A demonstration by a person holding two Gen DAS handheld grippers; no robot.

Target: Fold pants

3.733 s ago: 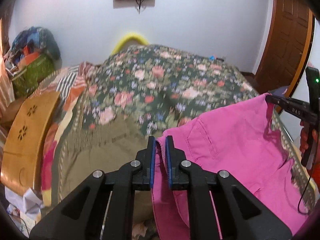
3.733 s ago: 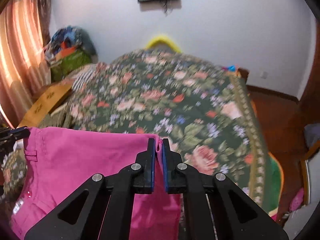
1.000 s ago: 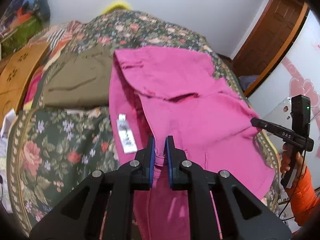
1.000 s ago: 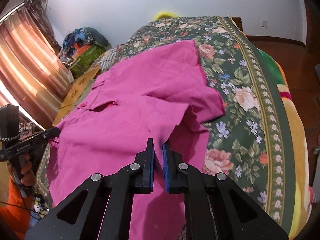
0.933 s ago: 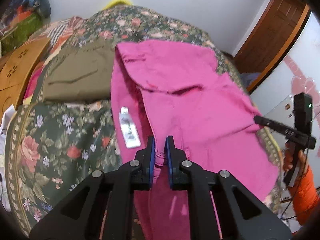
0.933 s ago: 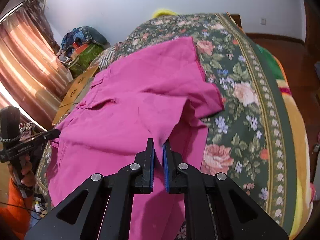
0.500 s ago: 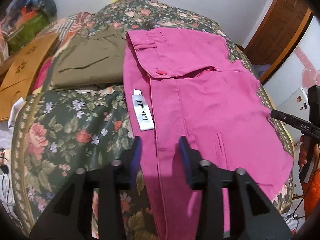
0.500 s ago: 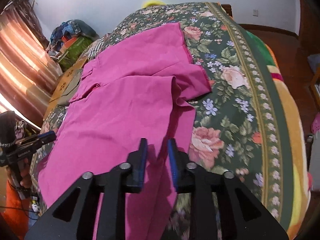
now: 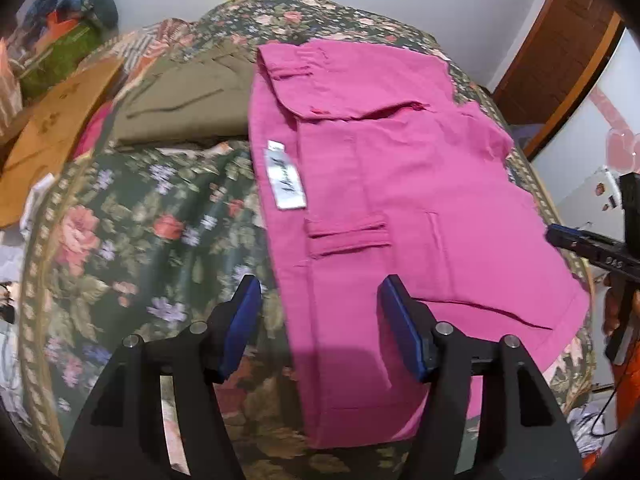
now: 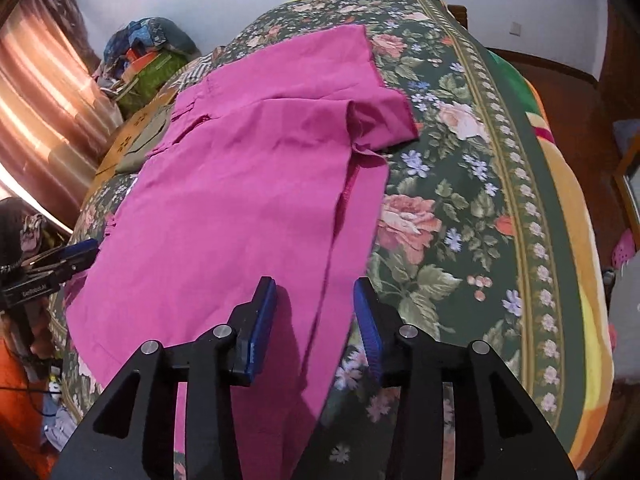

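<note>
The pink pants (image 9: 400, 168) lie spread flat on the floral bedspread (image 9: 132, 224), with a white label (image 9: 286, 182) showing at the waistband. My left gripper (image 9: 320, 308) is open and empty just above the waistband edge. My right gripper (image 10: 314, 304) is open and empty above the leg end of the pants (image 10: 240, 184), where one leg hem is folded over (image 10: 376, 120). Each gripper shows at the edge of the other's view: the right one (image 9: 580, 244) and the left one (image 10: 60, 260).
Folded olive-brown pants (image 9: 184, 100) lie beside the pink ones at the far left. A wooden board (image 9: 52, 132) and a pile of bags (image 9: 60, 40) sit past the bed's left side. A brown door (image 9: 560, 48) is at the right. The bed edge drops off close to me.
Both grippers held the pants up, laid them down on the bed, then opened and let go. The pants now lie flat and both grippers are pulled back a little.
</note>
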